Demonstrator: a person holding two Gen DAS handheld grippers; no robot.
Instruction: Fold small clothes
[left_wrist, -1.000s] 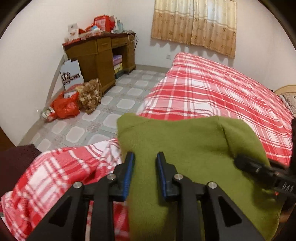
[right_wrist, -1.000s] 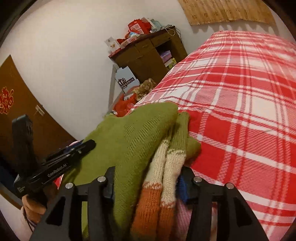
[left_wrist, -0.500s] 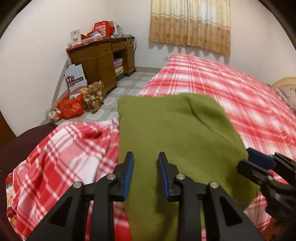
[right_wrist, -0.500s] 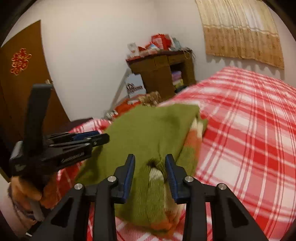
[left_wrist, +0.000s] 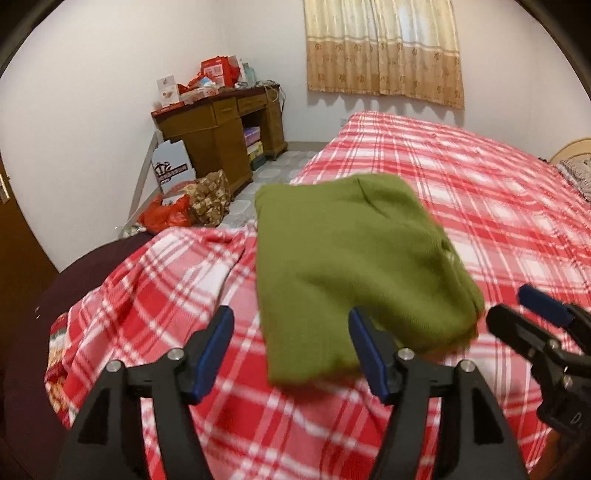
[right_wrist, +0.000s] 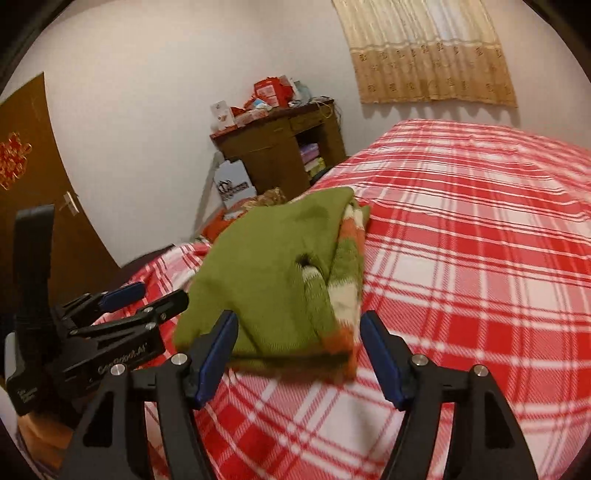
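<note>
Left tool (left_wrist: 290, 343) jaws opening, near edge of folded green sweater (left_wrist: 354, 266) between them, unpinched. Right tool (right_wrist: 297, 341) also opening, nothing gripped. Sweater lies on the bed (left_wrist: 480, 192) (striped knit layers show along its right side).

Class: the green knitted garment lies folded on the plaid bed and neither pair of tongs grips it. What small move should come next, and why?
Probably draw both tongs clear. The folded green sweater rests on the plaid bedspread; the left tongs and right tongs are opening, pads off the cloth. Its striped layers look stacked, so this fold seems finished.
</note>
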